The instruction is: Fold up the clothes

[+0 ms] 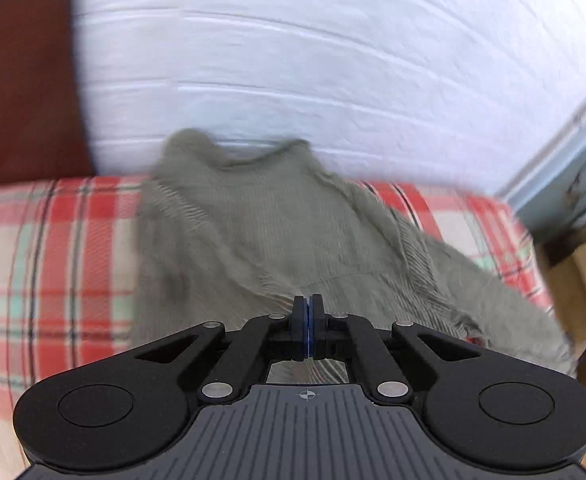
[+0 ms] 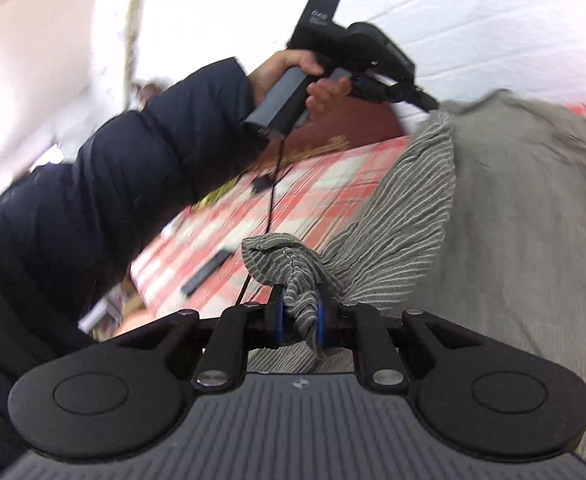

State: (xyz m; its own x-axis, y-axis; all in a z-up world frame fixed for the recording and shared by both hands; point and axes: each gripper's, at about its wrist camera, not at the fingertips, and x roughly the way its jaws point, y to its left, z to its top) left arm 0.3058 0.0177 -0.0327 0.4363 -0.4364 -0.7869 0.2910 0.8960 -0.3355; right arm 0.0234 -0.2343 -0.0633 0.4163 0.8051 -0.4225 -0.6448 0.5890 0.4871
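A grey-green ribbed garment [image 1: 253, 232] lies spread over a red plaid bedcover [image 1: 53, 260]. In the left wrist view my left gripper [image 1: 308, 306] hovers over the garment's near part with its pads pressed together; no cloth shows between them. The picture is blurred. In the right wrist view my right gripper [image 2: 299, 312] is shut on a bunched striped edge of the garment [image 2: 513, 200], which is lifted off the bedcover [image 2: 313, 192]. Farther back, a hand [image 2: 285, 68] in a dark sleeve [image 2: 113, 180] holds the left gripper [image 2: 425, 98] by the garment's far edge.
A white wall [image 1: 333, 60] rises behind the bed. A dark brown panel [image 1: 21, 80] stands at the left. Cardboard boxes [image 1: 581, 280] sit past the bed's right edge. A flat dark object [image 2: 205, 274] lies on the bedcover near the right gripper.
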